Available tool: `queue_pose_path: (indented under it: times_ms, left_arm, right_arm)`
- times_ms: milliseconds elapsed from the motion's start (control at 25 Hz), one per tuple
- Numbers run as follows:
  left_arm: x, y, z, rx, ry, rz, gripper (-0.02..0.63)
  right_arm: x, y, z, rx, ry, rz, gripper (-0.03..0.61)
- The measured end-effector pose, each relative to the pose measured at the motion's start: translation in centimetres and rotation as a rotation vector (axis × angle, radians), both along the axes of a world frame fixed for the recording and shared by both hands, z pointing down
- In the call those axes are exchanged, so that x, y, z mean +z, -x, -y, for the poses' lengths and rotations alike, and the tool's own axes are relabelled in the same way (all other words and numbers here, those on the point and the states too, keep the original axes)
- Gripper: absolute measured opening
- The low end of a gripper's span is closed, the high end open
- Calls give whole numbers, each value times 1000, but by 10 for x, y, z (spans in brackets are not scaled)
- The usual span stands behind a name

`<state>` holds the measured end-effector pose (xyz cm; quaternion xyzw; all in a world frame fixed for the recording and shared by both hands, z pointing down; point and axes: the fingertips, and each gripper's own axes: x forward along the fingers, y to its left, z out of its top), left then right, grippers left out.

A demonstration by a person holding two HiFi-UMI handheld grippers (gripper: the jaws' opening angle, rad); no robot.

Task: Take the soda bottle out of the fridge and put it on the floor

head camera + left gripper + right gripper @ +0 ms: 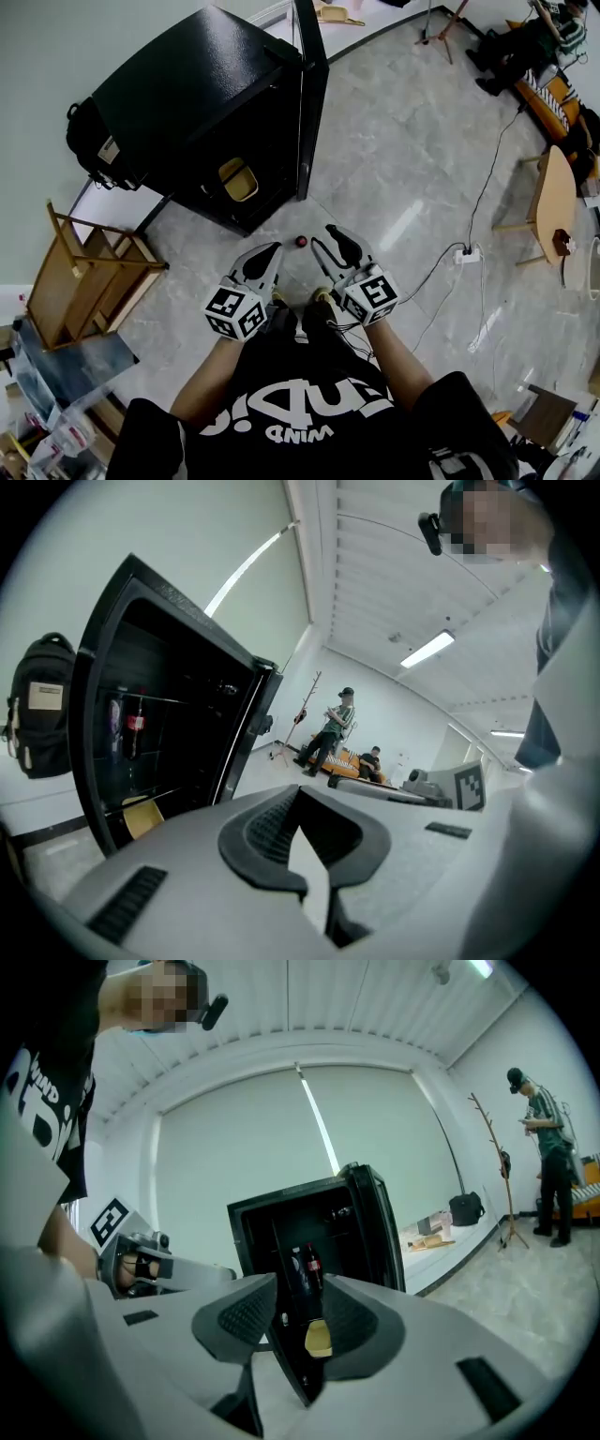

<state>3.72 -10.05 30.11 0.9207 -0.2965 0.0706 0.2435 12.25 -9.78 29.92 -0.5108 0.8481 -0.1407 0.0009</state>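
Backpack (pixel 82 141) at the far left, dark against the wall and just beside the black fridge (pixel 187 103). Below it a wooden frame (pixel 84 277) stands on the grey floor (pixel 412 169). The fridge door (pixel 310 94) stands wide open. A yellow container (pixel 236 178) sits in the bottom of the cabinet. In the right gripper view a red-labelled bottle (pixel 310 1265) stands upright higher up inside.

In front of the open fridge the person holds both tools side by side, near each other. The left claw (pixel 267 255) has its jaws closed together on nothing, and its own view shows the pad tips meeting.

Just ahead of the two claws and between them, what looks like the soda bottle (pixel 301 241) stands on the floor outside the fridge. It is seen from straight above, so only a red cap and a dark rim show. Neither claw touches it.

The right claw (pixel 331 238) has its jaws apart and empty. In its own view the fridge shows through the gap.

Further right a white power strip (pixel 466 253) lies on the floor with its cable, then comes a wooden table (pixel 553 197). In the far corner is a person (pixel 525 42) in dark clothes.
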Motion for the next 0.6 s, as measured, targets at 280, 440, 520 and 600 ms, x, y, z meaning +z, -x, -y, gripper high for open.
queue_pose_path:
  times_ms: [280, 440, 520, 600]
  left_arm:
    - [-38, -12, 12, -20, -84, -4, 6]
    - [-46, -12, 13, -36, -99, -9, 6]
    - [-48, -13, 15, -44, -106, -9, 6]
    - [-49, -14, 16, -49, -112, -8, 6]
  right_arm:
    - [-34, -4, -2, -25, -41, -23, 24]
    - [-44, -8, -2, -31, -38, -21, 23]
    - [-48, -6, 0, -42, -38, -28, 23]
    - [-49, -4, 0, -53, -33, -23, 23]
